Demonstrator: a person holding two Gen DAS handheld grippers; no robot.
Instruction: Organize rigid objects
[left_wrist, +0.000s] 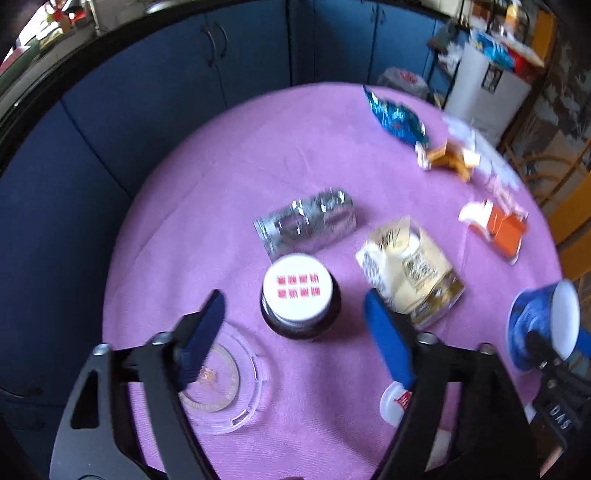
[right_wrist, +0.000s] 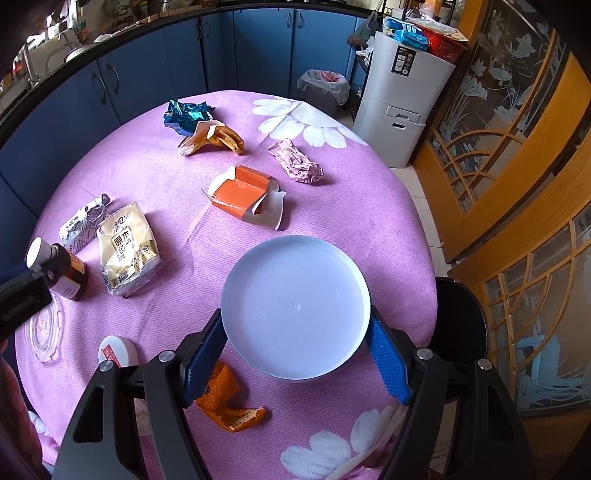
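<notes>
A dark glass jar (left_wrist: 300, 295) with a white lid printed in red stands upright on the pink tablecloth (left_wrist: 258, 155). My left gripper (left_wrist: 293, 299) hovers over it, open, one blue finger on each side and not touching. The same jar (right_wrist: 68, 273) shows at the left edge of the right wrist view. My right gripper (right_wrist: 295, 319) is shut on a blue cup (left_wrist: 535, 325), whose round white end (right_wrist: 295, 306) fills the space between the fingers. A clear plastic lid (left_wrist: 221, 380) and a small white cap (left_wrist: 393, 402) lie near the front edge.
Crumpled wrappers are scattered across the round table: silver (left_wrist: 306, 221), beige (right_wrist: 127, 247), blue foil (right_wrist: 186, 112), gold (right_wrist: 214, 138), pink (right_wrist: 295, 160), orange (right_wrist: 225, 398). A torn orange carton (right_wrist: 243, 195) lies mid-table. Blue cabinets (right_wrist: 258, 48), a white bin (right_wrist: 402, 96) and a dark stool (right_wrist: 461, 314) surround it.
</notes>
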